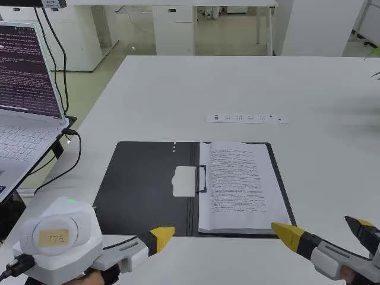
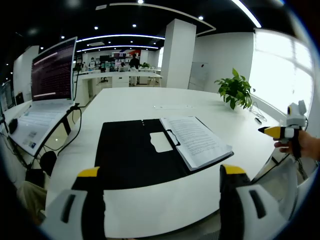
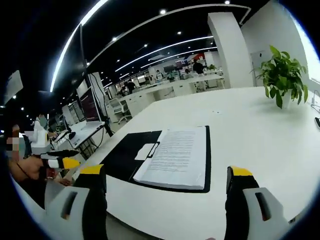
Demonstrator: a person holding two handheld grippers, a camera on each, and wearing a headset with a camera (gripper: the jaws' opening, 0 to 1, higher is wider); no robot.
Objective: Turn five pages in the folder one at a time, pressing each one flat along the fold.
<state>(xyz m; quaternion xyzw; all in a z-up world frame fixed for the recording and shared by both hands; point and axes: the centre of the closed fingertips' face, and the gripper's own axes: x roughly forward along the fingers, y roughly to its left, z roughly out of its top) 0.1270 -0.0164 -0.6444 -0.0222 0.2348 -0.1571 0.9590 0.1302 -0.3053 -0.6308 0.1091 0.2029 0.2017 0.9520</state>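
Open-plan office. Large white worktable [image 2: 150, 100] stretches ahead of left gripper [image 2: 160, 171] jaws. Open silver laptop with lines of text on dark screen [image 2: 50, 75] beyond left jaw. Leafy green potted plant [image 2: 235, 90] beyond right jaw, near bright window wall [image 2: 275, 70]. Straight ahead between jaws, past table: square white column [image 2: 177, 55], rows of white desks [image 2: 120, 77], distant people [image 2: 134, 61]. High above right gripper [image 3: 166, 170] jaws: long curved ceiling light strips [image 3: 165, 47] and round spotlights on dark ceiling.

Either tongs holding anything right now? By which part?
Nothing is held. The left tongs and right tongs are both open and empty, with the folder and its pages lying ahead of them.
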